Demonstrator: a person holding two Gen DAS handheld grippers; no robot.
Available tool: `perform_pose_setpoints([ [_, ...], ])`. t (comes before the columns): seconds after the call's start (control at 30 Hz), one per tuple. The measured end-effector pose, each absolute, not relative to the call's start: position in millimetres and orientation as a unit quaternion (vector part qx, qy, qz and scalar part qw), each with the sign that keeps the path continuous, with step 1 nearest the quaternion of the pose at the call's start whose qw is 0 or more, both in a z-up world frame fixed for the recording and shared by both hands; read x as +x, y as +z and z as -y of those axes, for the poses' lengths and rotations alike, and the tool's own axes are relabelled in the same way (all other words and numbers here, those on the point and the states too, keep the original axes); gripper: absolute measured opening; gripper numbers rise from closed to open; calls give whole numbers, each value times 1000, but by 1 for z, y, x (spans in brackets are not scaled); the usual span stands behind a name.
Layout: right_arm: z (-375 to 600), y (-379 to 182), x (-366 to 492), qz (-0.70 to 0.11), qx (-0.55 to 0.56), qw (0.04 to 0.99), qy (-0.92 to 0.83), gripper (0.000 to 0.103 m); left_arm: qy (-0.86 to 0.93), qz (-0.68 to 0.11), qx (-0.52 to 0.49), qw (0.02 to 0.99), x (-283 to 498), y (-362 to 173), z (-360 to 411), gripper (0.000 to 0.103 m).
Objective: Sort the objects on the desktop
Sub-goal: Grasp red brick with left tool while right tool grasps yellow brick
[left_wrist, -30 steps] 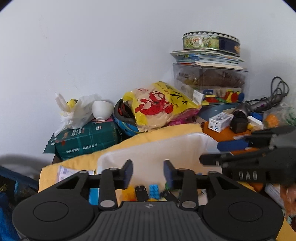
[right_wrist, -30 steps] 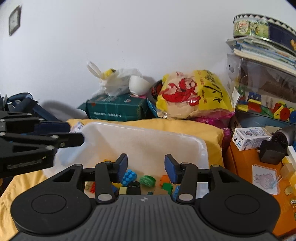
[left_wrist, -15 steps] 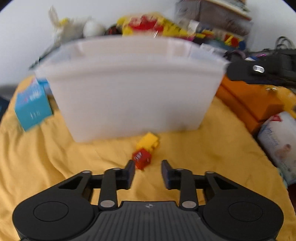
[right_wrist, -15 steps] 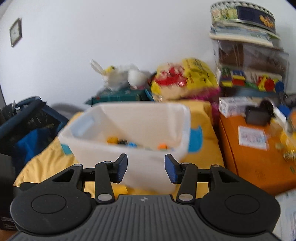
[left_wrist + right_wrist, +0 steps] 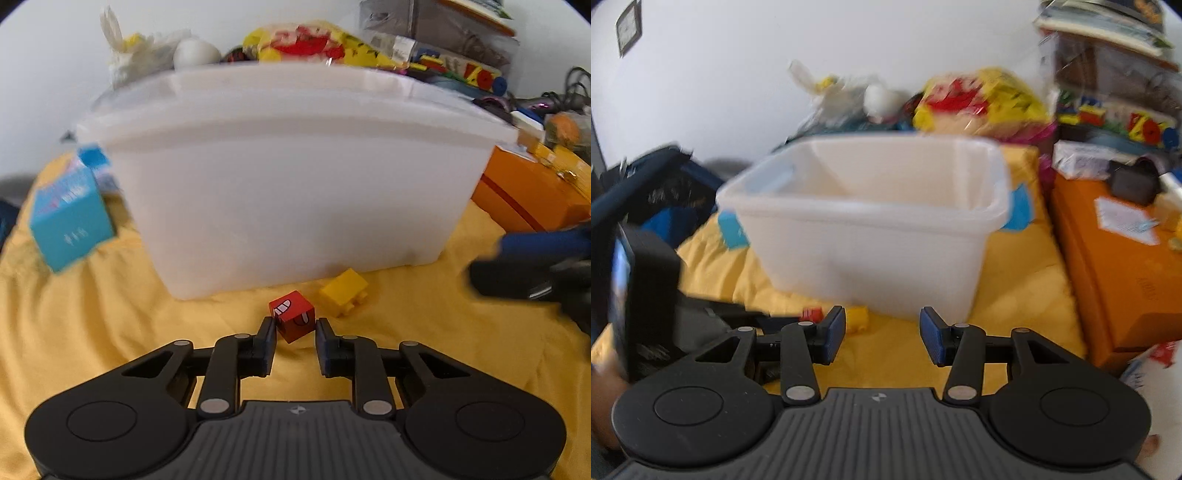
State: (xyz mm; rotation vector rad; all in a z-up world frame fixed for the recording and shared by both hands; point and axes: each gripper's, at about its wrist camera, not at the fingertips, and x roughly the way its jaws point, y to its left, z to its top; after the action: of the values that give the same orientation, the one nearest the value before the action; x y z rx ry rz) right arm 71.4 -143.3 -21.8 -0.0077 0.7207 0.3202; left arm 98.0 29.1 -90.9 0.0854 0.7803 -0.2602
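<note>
A red toy block with a printed face lies on the yellow cloth in front of the white plastic bin. A yellow brick lies just right of it. My left gripper is open, low over the cloth, with the red block between its fingertips. My right gripper is open and empty, held back from the bin. The red block and yellow brick show by its left finger. The left gripper's body fills the left of that view.
A blue carton leans left of the bin. An orange box stands at the right, also in the right wrist view. Snack bags, toy boxes and books pile behind the bin. A dark blue bag sits at the far left.
Both grippers have come down from above the bin to its front side. My left gripper has closed in on the red block, which now sits between its fingertips.
</note>
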Motion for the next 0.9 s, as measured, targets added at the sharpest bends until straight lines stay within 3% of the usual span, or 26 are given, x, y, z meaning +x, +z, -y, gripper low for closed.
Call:
perform_pose_setpoints([
  [0.47, 106, -93, 118, -366, 81, 920, 119, 50, -136, -399, 77, 903, 29, -102, -56, 26],
  [0.53, 97, -93, 119, -359, 40, 924, 121, 38, -137, -397, 76, 904, 27, -101, -59, 26],
  [0.63, 101, -80, 114, -375, 26, 915, 147, 38, -147, -394, 76, 904, 27, -98, -58, 26],
  [0.77, 114, -56, 92, -419, -77, 877, 224, 38, -170, -385, 98, 902, 23, -96, -50, 26],
  [0.9, 111, -41, 55, -410, -322, 815, 252, 38, -189, -388, 105, 896, 19, -100, -38, 26],
])
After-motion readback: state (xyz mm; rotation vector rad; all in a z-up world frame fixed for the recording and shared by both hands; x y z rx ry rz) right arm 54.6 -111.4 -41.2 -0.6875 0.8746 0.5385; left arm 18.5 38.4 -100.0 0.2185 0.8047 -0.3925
